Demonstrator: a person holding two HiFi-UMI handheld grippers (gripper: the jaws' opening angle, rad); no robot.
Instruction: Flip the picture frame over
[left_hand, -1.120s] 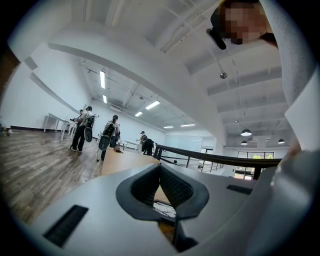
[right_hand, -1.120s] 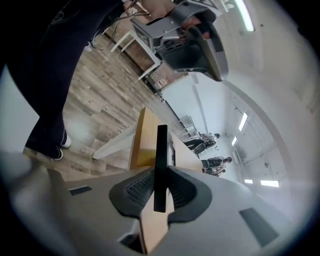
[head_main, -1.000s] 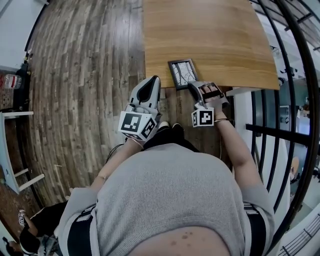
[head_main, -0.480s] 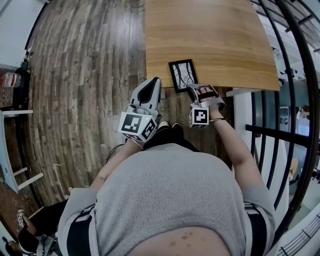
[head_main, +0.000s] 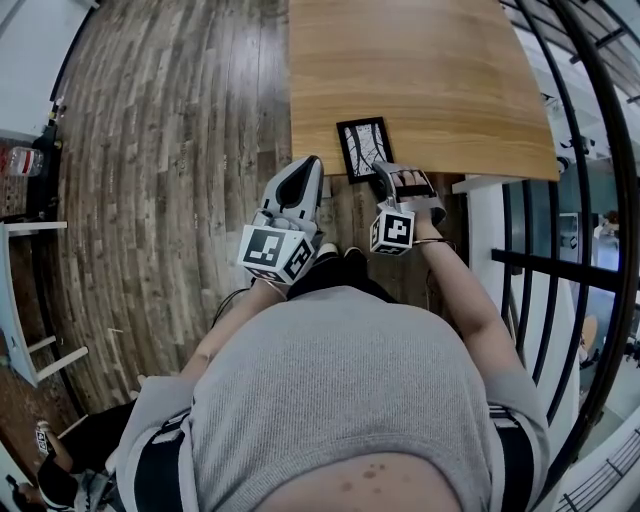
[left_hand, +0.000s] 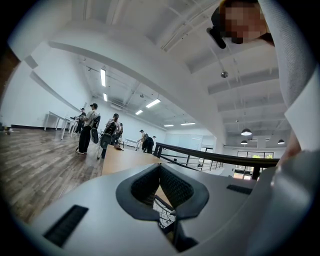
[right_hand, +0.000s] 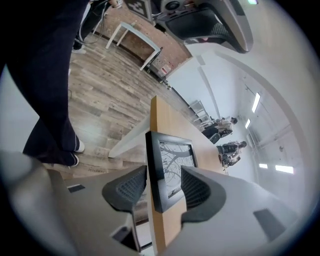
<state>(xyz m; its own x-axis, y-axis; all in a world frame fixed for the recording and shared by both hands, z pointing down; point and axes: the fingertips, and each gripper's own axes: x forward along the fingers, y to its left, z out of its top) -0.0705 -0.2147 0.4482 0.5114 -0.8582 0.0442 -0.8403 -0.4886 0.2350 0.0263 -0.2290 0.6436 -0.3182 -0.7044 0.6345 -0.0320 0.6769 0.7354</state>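
The picture frame (head_main: 364, 148) lies image-up at the table's (head_main: 420, 60) 6 o'clock edge. Only the right gripper view shows the jaws of the right gripper (right_hand: 161, 184), just opened, spread astride the frame's corner. The left gripper (head_main: 303, 170), at the frame's 8 o'clock, seems closed on nothing.

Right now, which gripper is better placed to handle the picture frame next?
Likely right. The right gripper, jaws just opened, straddles the near edge of the picture frame on the wooden table; the left gripper hangs by the table corner, shut, off the frame.
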